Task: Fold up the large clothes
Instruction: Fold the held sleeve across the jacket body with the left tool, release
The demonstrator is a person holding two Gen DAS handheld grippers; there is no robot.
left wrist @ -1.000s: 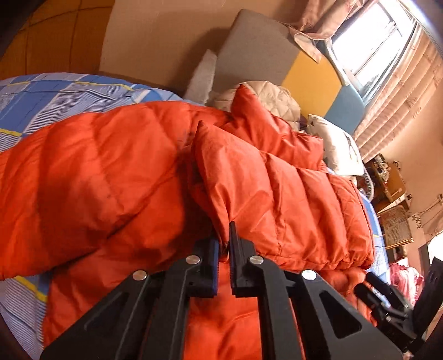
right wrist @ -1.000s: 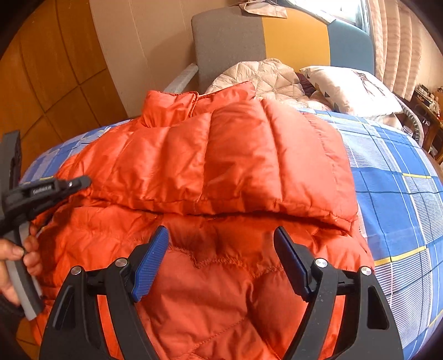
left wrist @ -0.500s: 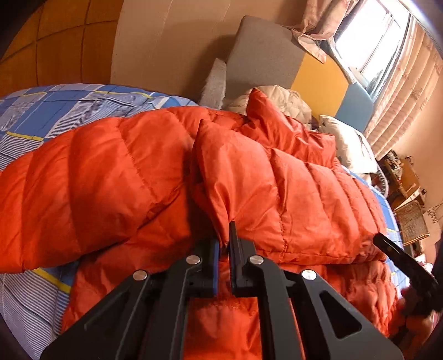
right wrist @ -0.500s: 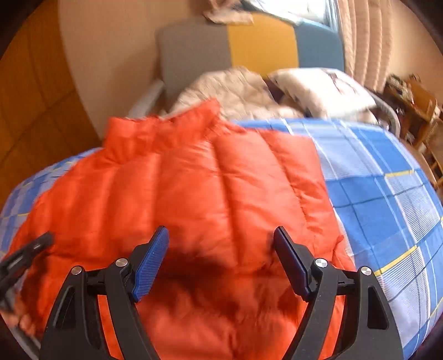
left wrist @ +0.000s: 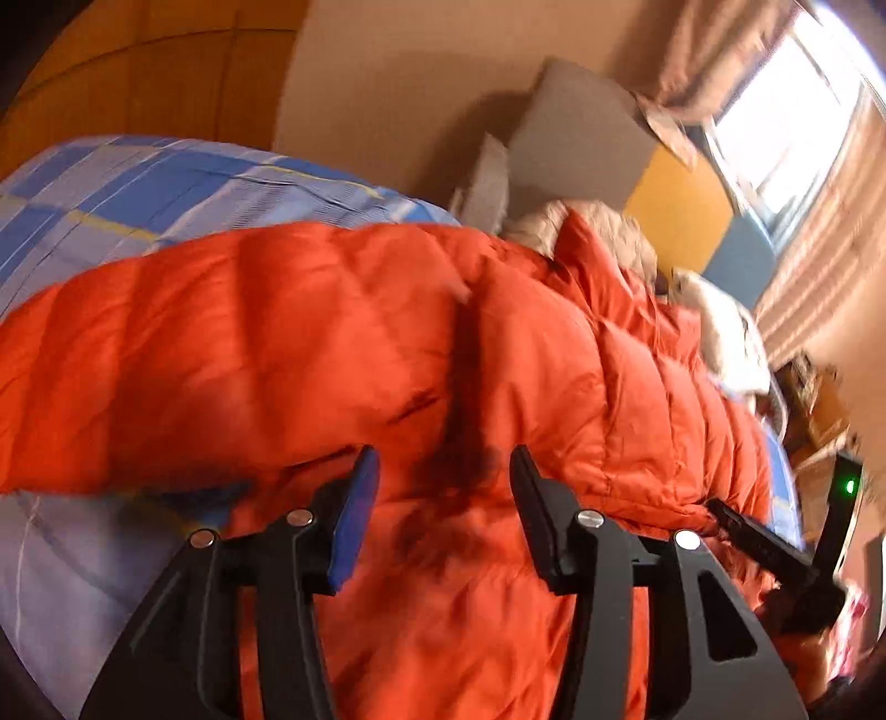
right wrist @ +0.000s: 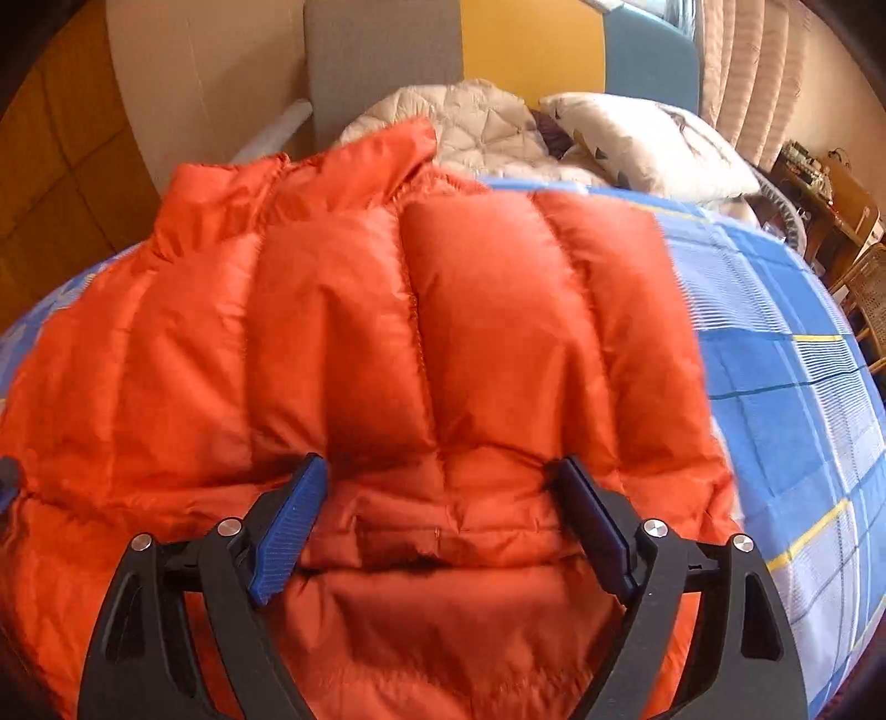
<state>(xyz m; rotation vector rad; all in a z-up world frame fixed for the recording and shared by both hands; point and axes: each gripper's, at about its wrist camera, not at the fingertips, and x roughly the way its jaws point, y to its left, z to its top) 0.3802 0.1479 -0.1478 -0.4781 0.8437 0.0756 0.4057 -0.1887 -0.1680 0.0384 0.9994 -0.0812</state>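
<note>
Orange puffer jacket spread across the blue checked bedspread, collar up toward the head of the bed, quilted panels folded over the middle. Folded upper layer ending in a rounded edge right at the right gripper, jaws standing wide with that edge bulging between them, blue pads either side, nothing pinched. Lower part of the jacket lying flat beneath the tool. Over on the other camera, same garment filling the frame, blurred, a long padded sleeve draped out to the left over the bedspread. Left gripper parted too, fingers apart over the orange fabric, gripping nothing. Right-hand tool just visible at the far right edge of that view, green light glowing on it, low against the jacket's hem. Beyond the collar, a cream quilted garment bunched up, a white patterned pillow beside it. Headboard behind in grey, yellow and blue panels, curtains at the right, wooden furniture off past the bed's edge.
</note>
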